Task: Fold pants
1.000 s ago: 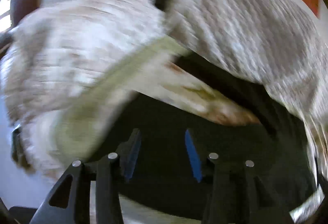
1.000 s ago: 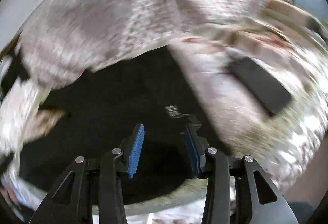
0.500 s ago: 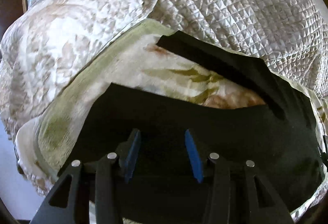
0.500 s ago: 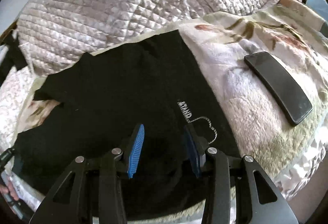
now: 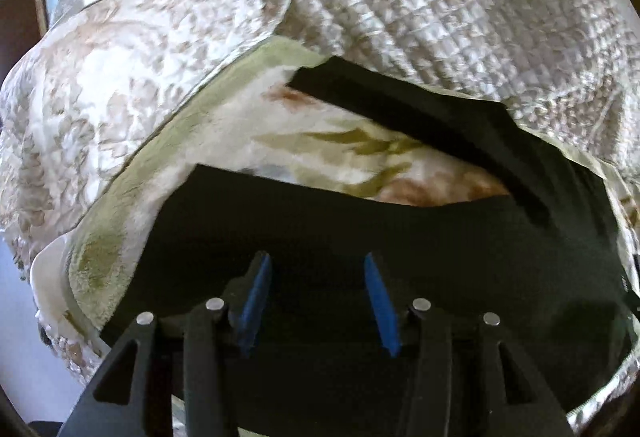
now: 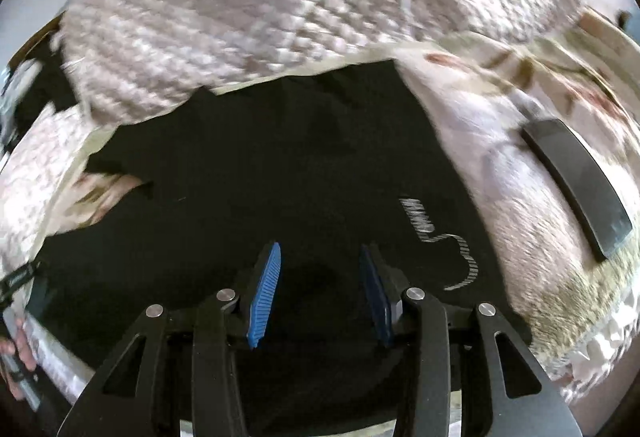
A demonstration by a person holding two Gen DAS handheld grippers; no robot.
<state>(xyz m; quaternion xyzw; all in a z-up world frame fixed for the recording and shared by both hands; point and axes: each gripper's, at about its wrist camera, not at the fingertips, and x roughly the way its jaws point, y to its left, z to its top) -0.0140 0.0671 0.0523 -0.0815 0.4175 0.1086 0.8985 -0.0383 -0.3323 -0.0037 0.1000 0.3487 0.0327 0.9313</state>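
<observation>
The black pants (image 6: pixel 248 173) lie spread flat on the bed (image 6: pixel 508 197) for folding, with left claw (image 5: pixel 316 297) and right claw (image 6: pixel 320 289) hovering above, both parted and empty.

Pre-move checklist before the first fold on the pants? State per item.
1. Left gripper open, nothing between its pads: ok.
2. Right gripper open, nothing pinched: ok.
3. Black pants spread out on the floral blanket: ok; legs apart.
4. Far leg end clear of the quilted cover: not ok, the cover's edge overlaps it.
5. Phone off the pants: ok, on the blanket beside them.
6. Near edge of the pants flat: cannot tell, hidden by the grippers.
</observation>
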